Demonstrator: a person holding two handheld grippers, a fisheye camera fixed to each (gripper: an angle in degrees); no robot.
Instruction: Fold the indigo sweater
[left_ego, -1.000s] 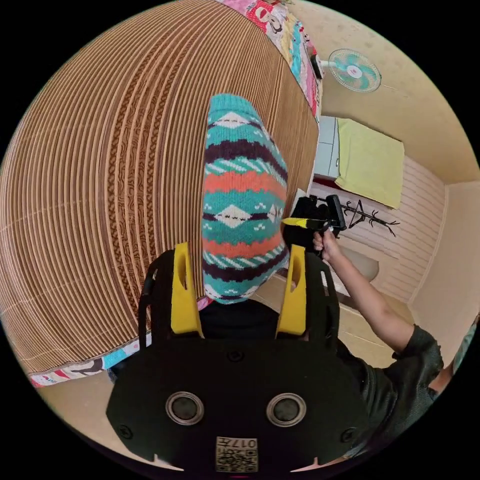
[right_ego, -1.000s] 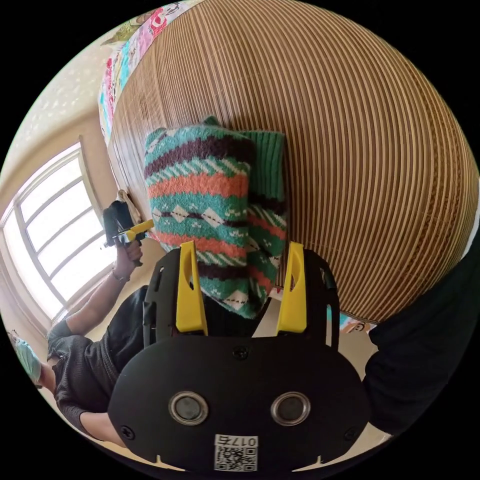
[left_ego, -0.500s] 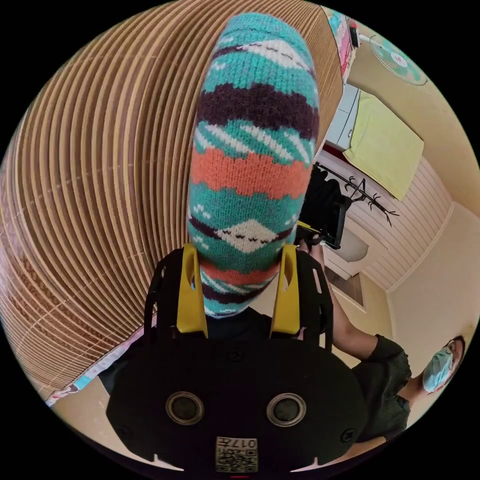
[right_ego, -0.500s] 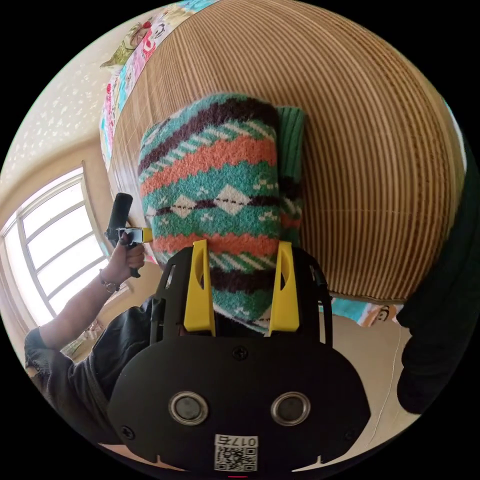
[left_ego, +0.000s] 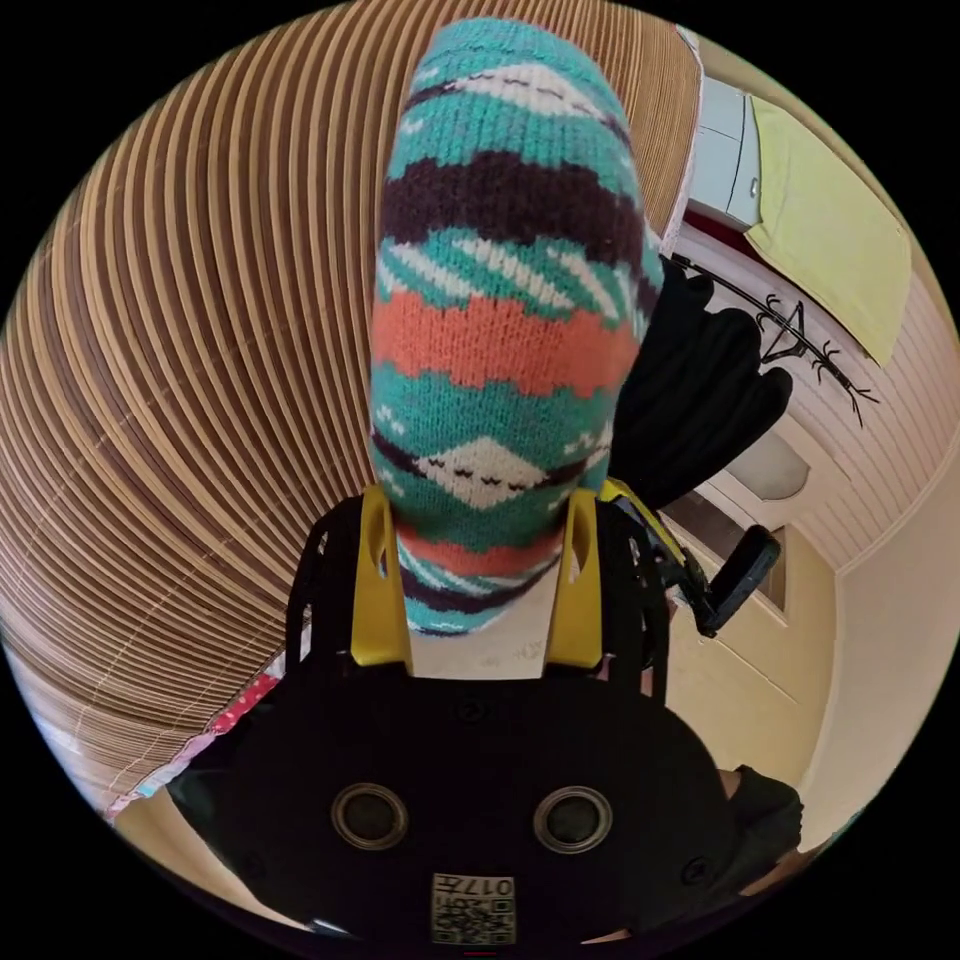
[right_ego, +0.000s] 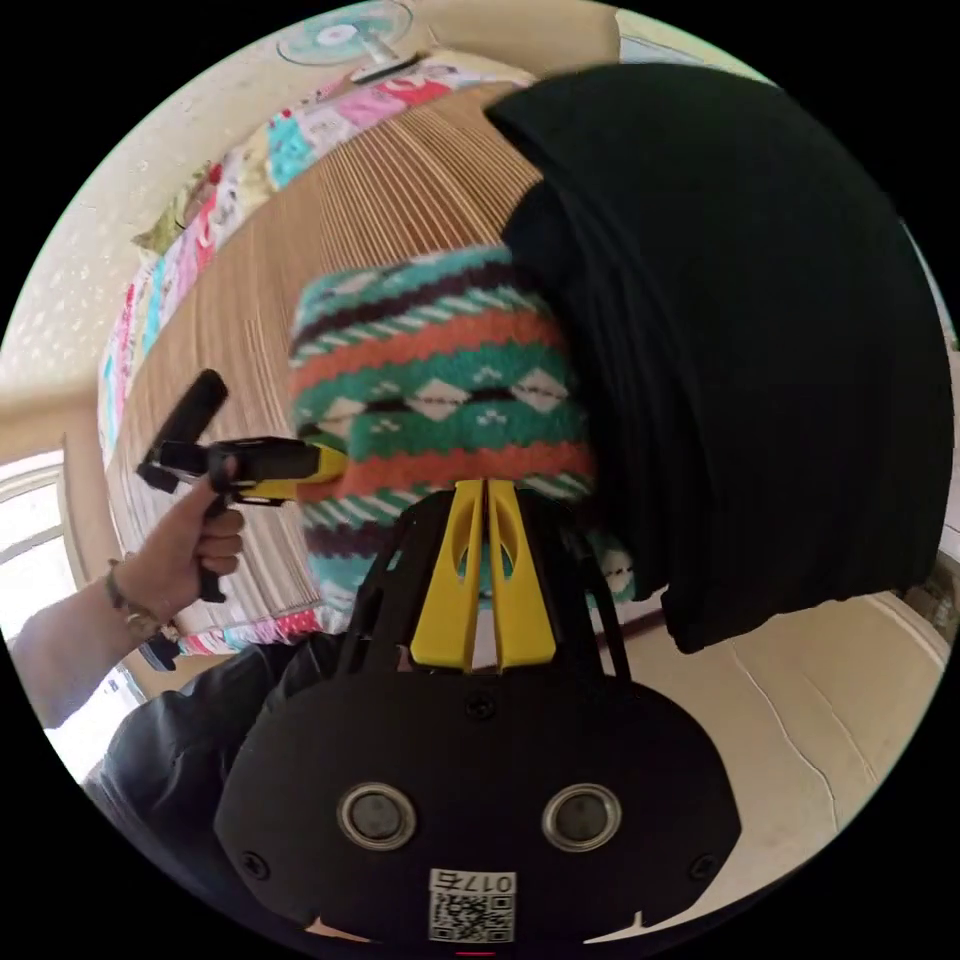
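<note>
Right now, in the left gripper view, my left gripper (left_ego: 478, 575) has its 2 jaws spread wide on either side of the patterned sweater (left_ego: 505, 300), which hangs in the air in front of the slatted mat (left_ego: 180, 380); I cannot tell whether either jaw presses the knit, so that corner could slip free. In the right gripper view, my right gripper (right_ego: 483, 570) is pinched nearly closed at the sweater's lower edge (right_ego: 440, 400), though I cannot confirm it has cloth; a dark garment (right_ego: 740, 340) crowds beside it and could snag the fold
</note>
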